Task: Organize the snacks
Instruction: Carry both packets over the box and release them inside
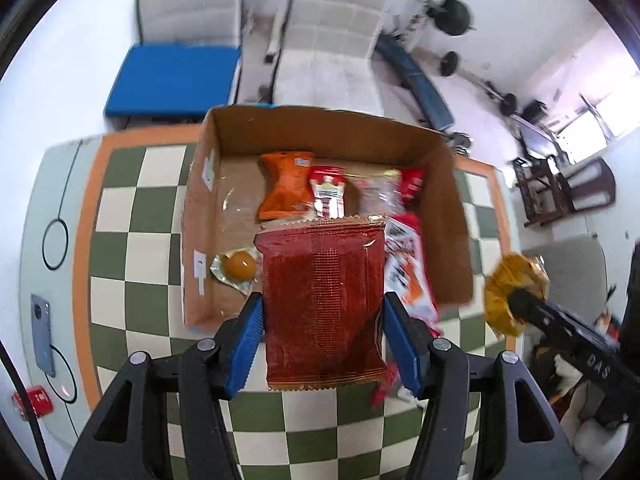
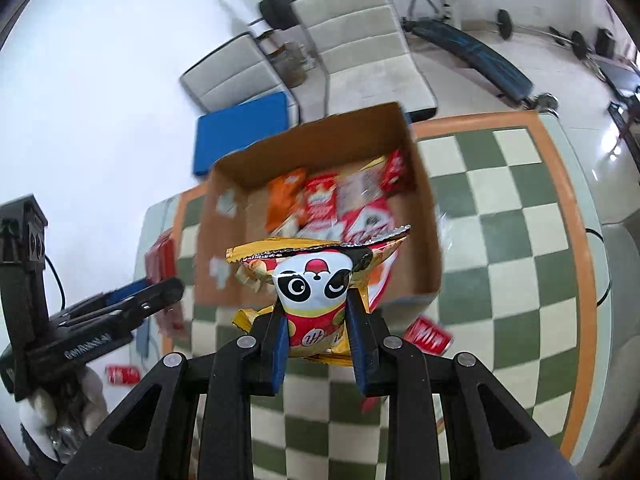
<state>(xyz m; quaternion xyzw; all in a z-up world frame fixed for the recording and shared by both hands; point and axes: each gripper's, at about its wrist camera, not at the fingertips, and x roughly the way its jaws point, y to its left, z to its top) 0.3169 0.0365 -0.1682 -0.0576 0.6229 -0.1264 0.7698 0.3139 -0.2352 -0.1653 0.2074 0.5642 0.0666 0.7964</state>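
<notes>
My left gripper (image 1: 323, 310) is shut on a dark red foil snack packet (image 1: 322, 300), held over the near edge of an open cardboard box (image 1: 320, 128). The box holds an orange packet (image 1: 286, 186), red packets (image 1: 326, 190), a red-and-white packet (image 1: 408, 268) and a small round yellow wrapped snack (image 1: 238, 266). My right gripper (image 2: 318, 312) is shut on a yellow panda-face snack bag (image 2: 316, 284), held just before the box (image 2: 430, 240). The right gripper with its yellow bag also shows in the left wrist view (image 1: 516, 294).
The box stands on a green-and-white checkered table with an orange border (image 1: 136, 240). A phone (image 1: 43, 334) and a small red packet (image 1: 34, 400) lie at the table's left. A red packet (image 2: 428, 336) lies by the box. Chairs (image 1: 332, 40) and gym gear stand beyond.
</notes>
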